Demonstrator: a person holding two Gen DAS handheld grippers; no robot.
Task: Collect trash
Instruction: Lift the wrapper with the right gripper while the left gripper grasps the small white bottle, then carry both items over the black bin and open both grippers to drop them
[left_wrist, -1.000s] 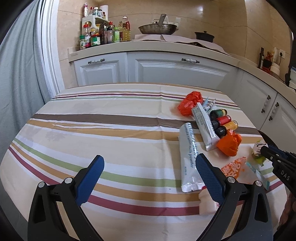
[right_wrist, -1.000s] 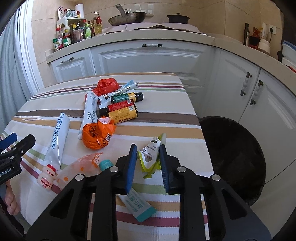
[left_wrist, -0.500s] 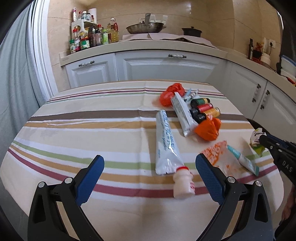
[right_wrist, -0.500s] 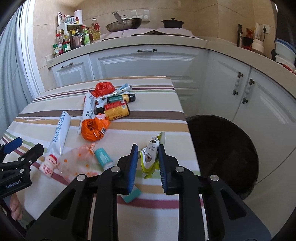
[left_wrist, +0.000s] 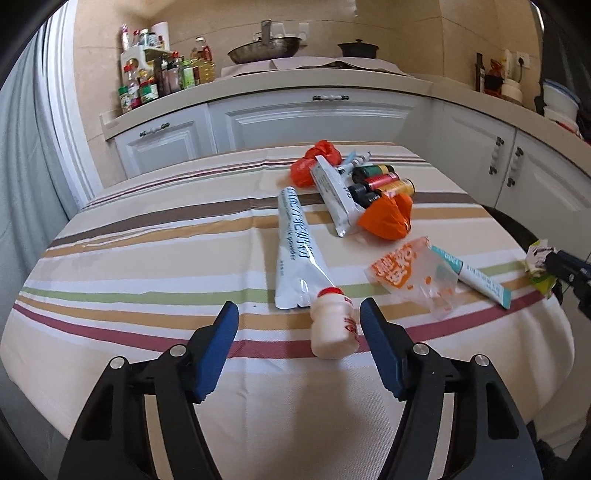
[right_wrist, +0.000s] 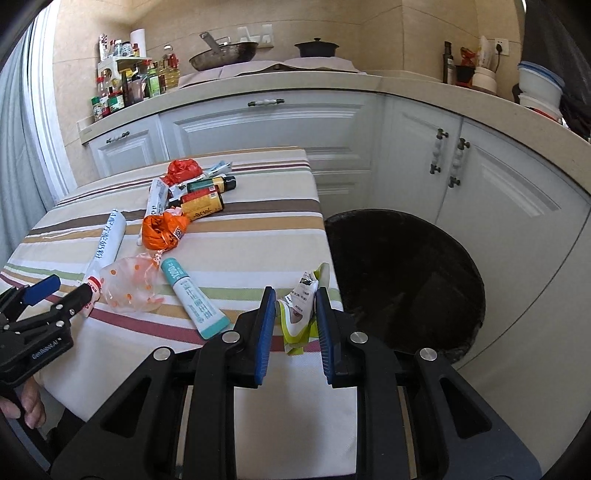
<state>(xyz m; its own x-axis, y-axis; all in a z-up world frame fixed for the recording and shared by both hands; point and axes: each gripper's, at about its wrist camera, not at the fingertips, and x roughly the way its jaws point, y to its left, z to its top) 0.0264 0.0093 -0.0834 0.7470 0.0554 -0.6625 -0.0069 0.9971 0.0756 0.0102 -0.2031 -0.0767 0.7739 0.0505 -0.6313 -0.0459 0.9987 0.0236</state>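
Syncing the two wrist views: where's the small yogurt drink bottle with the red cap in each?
Left wrist: yogurt drink bottle lies low centre, between the open left gripper's fingers.
Right wrist: far left, red cap showing behind the left gripper.
Shared landmark: the teal-capped tube lying on the striped tablecloth.

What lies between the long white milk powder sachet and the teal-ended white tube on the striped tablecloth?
A clear crumpled plastic bag with orange print lies between the long white milk powder sachet and the teal-ended white tube, overlapping the tube's near end; the left wrist view shows this best.
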